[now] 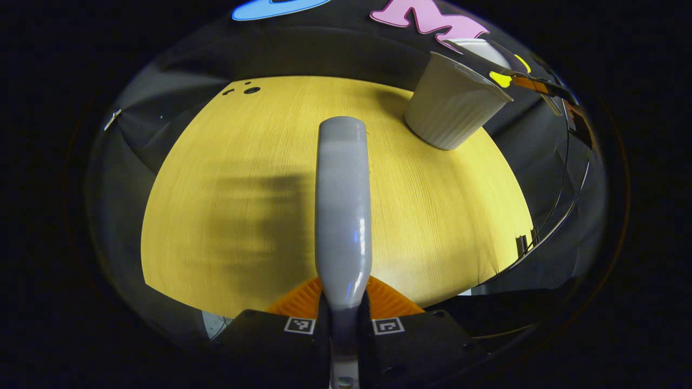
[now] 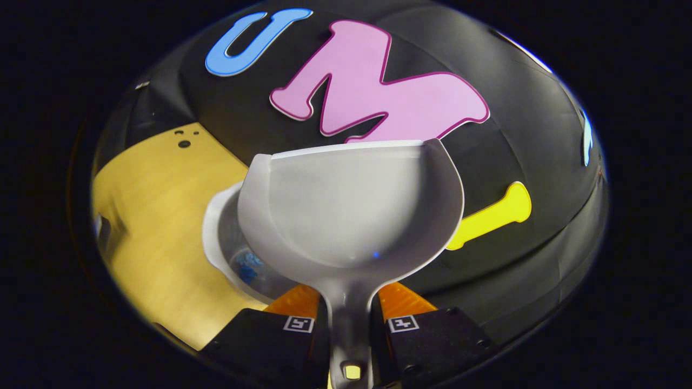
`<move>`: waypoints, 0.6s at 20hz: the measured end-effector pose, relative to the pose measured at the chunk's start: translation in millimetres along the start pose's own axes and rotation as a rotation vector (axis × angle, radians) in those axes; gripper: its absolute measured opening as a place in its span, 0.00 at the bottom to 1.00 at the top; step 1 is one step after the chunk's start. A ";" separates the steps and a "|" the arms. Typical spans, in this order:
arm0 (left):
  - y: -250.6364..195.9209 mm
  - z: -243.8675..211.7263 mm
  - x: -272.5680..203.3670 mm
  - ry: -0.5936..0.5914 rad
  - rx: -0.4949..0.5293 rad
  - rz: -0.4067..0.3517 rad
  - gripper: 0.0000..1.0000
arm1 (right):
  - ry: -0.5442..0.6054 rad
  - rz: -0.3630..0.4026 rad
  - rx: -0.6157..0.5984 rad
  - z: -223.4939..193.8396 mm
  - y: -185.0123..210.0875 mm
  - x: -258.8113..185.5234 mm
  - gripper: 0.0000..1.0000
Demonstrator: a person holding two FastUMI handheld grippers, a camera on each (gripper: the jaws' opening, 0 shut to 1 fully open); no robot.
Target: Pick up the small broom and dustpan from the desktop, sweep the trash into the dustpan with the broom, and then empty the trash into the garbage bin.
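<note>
Your left hand-held gripper (image 1: pixel 344 310) is clamped on the broom (image 1: pixel 343 210): both fingers press its grey handle, which runs straight out ahead of the gripper over the yellow worktop (image 1: pixel 216 162). You can't see the bristle end from here. The garbage bin (image 1: pixel 453 100), white and ribbed, stands on the worktop ahead and to the right of that gripper, well apart from the handle tip. A blurred shadow lies on the worktop left of the handle.

Your right hand-held gripper (image 2: pixel 350 319) is clamped on the dustpan (image 2: pixel 351 210), fingers pressing either side of its handle neck. The pan's scoop faces the camera and looks bare inside. It hangs over the garbage bin (image 2: pixel 221 237), whose rim shows just left of and below the pan. Blue scraps (image 2: pixel 247 267) lie inside the bin, partly hidden by the pan's edge.
</note>
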State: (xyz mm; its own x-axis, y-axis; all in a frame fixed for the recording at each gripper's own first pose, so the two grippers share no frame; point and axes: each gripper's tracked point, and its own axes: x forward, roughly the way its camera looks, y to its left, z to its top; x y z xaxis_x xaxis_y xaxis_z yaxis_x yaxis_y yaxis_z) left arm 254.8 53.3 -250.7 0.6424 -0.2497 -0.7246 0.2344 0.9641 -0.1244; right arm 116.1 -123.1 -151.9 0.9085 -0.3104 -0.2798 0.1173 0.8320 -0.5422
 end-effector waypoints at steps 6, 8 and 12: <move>4.7 4.0 -0.1 -0.066 0.004 0.035 0.27 | -0.106 0.190 0.207 34.3 46.5 -62.8 0.35; 4.8 5.7 2.4 -0.087 -0.006 0.053 0.24 | -0.127 0.252 0.233 41.6 70.3 -88.1 0.34; 0.4 7.2 4.3 -0.128 -0.038 0.080 0.25 | -0.113 0.385 0.279 32.0 130.7 -129.9 0.34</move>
State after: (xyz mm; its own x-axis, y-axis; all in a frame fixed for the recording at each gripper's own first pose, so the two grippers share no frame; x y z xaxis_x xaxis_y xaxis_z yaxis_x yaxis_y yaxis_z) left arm 262.9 51.9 -249.0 0.7460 -0.1792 -0.6414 0.1530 0.9835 -0.0968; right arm 26.3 40.6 -161.0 0.9431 0.0830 -0.3219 -0.1467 0.9729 -0.1790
